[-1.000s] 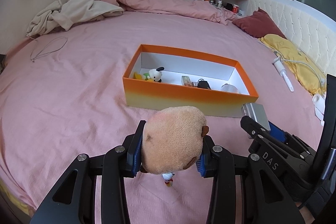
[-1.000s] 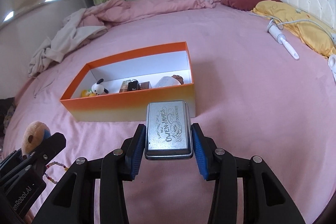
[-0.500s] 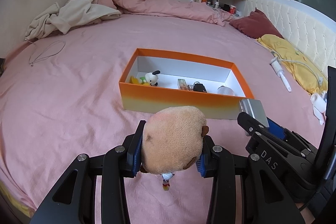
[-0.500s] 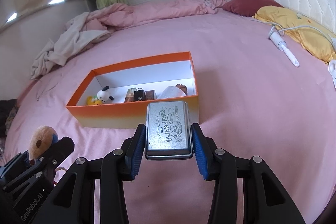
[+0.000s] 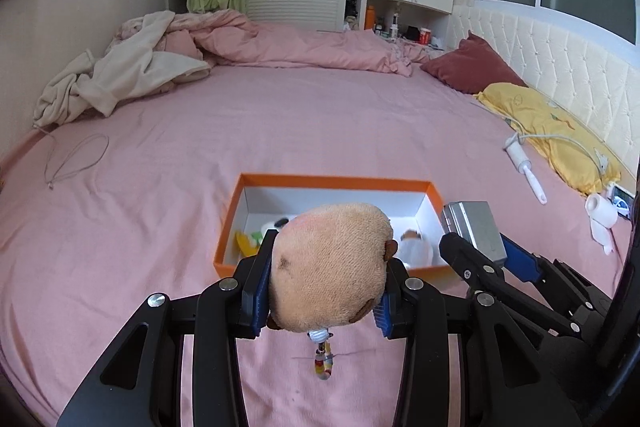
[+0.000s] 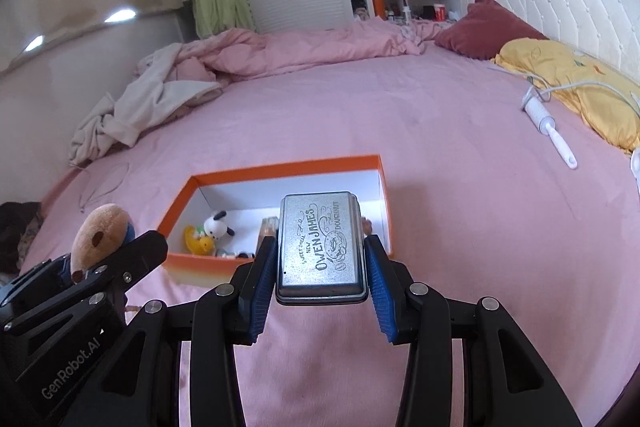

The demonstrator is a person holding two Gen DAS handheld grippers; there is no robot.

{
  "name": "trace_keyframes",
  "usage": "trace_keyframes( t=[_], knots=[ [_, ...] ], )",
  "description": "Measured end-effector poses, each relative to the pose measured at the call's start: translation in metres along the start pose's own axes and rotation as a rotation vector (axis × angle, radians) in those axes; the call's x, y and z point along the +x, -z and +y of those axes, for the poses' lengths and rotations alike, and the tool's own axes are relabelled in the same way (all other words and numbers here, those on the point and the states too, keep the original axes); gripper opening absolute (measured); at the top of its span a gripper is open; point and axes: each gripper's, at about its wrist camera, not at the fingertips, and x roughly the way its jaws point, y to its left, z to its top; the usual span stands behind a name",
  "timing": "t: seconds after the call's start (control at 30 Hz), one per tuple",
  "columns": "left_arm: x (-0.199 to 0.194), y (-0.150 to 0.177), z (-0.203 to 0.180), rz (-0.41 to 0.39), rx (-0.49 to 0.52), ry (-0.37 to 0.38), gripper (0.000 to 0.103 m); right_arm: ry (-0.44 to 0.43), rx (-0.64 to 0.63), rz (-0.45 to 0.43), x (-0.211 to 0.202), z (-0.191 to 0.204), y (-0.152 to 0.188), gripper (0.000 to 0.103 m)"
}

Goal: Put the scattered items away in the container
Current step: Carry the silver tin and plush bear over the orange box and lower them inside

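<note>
My left gripper (image 5: 320,283) is shut on a tan plush toy (image 5: 328,267) with a beaded charm (image 5: 323,361) hanging under it. It hovers above the pink bed, just in front of the orange box (image 5: 320,182). My right gripper (image 6: 320,267) is shut on a silver metal tin (image 6: 320,247) lettered "Owen James", held over the box's near wall (image 6: 200,267). Inside the box (image 6: 280,167) lie a small black-and-white dog toy (image 6: 218,227), a yellow toy (image 6: 196,245) and other small items, partly hidden by the tin. The left wrist view also takes in the tin (image 5: 474,227) at the right.
A crumpled pink duvet (image 5: 300,47) and beige cloth (image 5: 120,79) lie at the far side. A white lint roller (image 5: 524,167) with a cord, a yellow pillow (image 5: 552,131) and a dark red pillow (image 5: 468,67) sit right. A thin cable loop (image 5: 76,159) lies left.
Both grippers have risen and moved toward the box with their loads, so the box now sits lower in both views and partly behind the plush and the tin.
</note>
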Motion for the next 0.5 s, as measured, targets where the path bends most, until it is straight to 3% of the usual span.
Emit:
trace_keyframes(
  t=[0.2,0.5],
  knots=[
    [0.011,-0.02,0.01,-0.017,0.026,-0.027,0.042,-0.007,-0.026,-0.063,-0.002,0.009,-0.035,0.043],
    [0.026,-0.009,0.012,0.021,0.03,-0.019,0.042,-0.005,-0.021,-0.025,0.013,0.012,-0.024,0.043]
  ],
)
